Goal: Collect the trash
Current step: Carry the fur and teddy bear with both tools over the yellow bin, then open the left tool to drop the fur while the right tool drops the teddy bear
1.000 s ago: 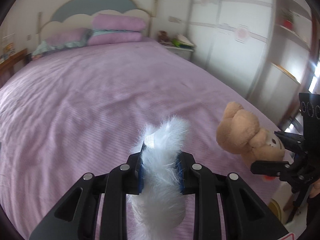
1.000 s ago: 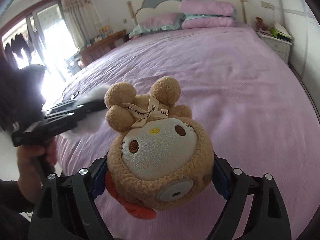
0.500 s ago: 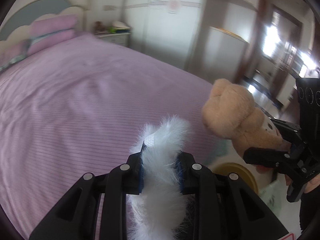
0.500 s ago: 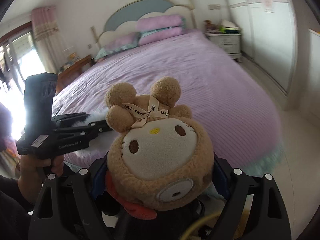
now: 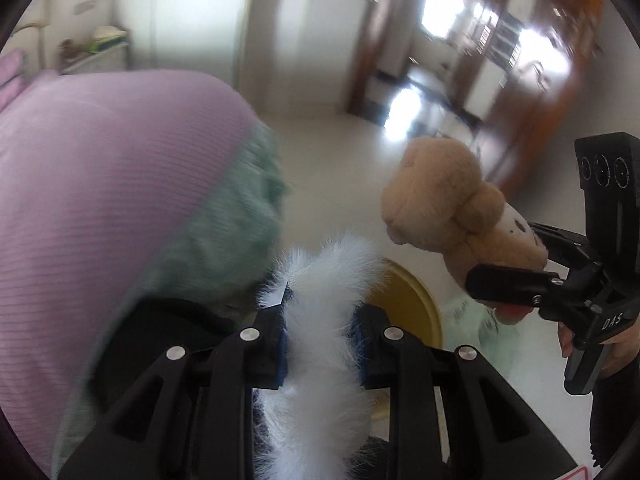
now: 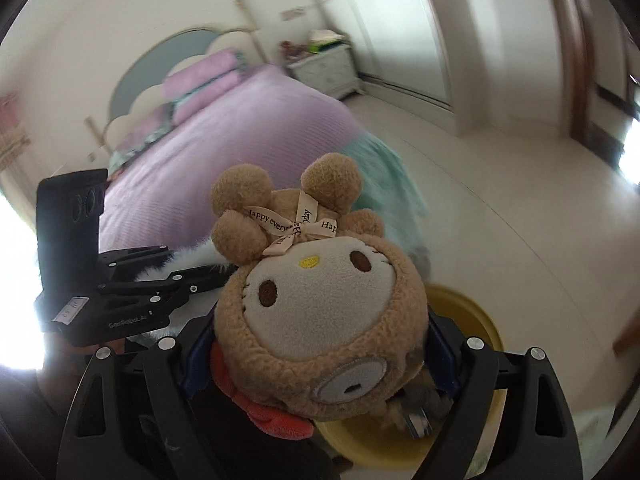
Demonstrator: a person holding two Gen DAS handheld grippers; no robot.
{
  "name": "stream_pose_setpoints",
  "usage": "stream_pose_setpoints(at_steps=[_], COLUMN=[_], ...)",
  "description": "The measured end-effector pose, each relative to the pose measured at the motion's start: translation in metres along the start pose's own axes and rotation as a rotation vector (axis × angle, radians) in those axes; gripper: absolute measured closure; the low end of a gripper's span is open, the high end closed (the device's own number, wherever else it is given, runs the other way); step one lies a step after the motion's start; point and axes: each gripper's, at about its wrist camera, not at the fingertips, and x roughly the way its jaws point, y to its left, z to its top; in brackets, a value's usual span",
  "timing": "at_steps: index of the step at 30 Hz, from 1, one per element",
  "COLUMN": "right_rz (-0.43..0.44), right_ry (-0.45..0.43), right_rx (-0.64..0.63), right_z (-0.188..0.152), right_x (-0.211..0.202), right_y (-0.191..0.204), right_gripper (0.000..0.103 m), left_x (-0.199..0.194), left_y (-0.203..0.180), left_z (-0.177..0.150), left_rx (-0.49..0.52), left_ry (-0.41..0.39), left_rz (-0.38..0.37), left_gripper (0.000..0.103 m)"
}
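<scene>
My left gripper (image 5: 322,344) is shut on a white fluffy plush piece (image 5: 320,320) that sticks up between its fingers. My right gripper (image 6: 320,360) is shut on a tan plush toy with a white cat face and a ribbon bow (image 6: 316,312). That toy (image 5: 448,200) and the right gripper (image 5: 560,280) also show at the right of the left wrist view. The left gripper (image 6: 160,280) shows at the left of the right wrist view. A round yellow bin (image 5: 408,300) stands on the floor below both grippers; its rim shows under the toy in the right wrist view (image 6: 472,320).
The bed with a purple cover (image 5: 100,200) and a teal ruffled skirt (image 5: 232,220) lies to the left. A white nightstand (image 6: 328,64) stands by the headboard. White wardrobes (image 6: 404,20) line the wall. A doorway (image 5: 460,60) opens at the far side of the pale floor (image 6: 500,180).
Both grippers have swung right, away from over the bed and toward its foot and the floor. The yellow bin has come into view below them. Both holds are unchanged.
</scene>
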Motion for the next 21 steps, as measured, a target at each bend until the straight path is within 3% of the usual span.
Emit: stream_pose_setpoints(at_steps=[8, 17, 20, 21], right_rz=[-0.068, -0.109, -0.121, -0.122], right_ry=[0.059, 0.104, 0.118, 0.121], right_rx=[0.106, 0.14, 0.144, 0.149], right_z=[-0.047, -0.059, -0.064, -0.065], right_x=[0.006, 0.009, 0.008, 0.007], right_y=[-0.032, -0.059, -0.066, -0.068], right_gripper=[0.021, 0.021, 0.021, 0.021], left_x=[0.065, 0.109, 0.119, 0.119], left_y=[-0.04, -0.052, -0.055, -0.054], left_z=[-0.009, -0.018, -0.018, -0.018], left_rx=[0.098, 0.131, 0.131, 0.125], left_ry=[0.127, 0.234, 0.261, 0.261], left_rz=[-0.02, -0.083, -0.107, -0.11], left_gripper=[0.078, 0.077, 0.064, 0.043])
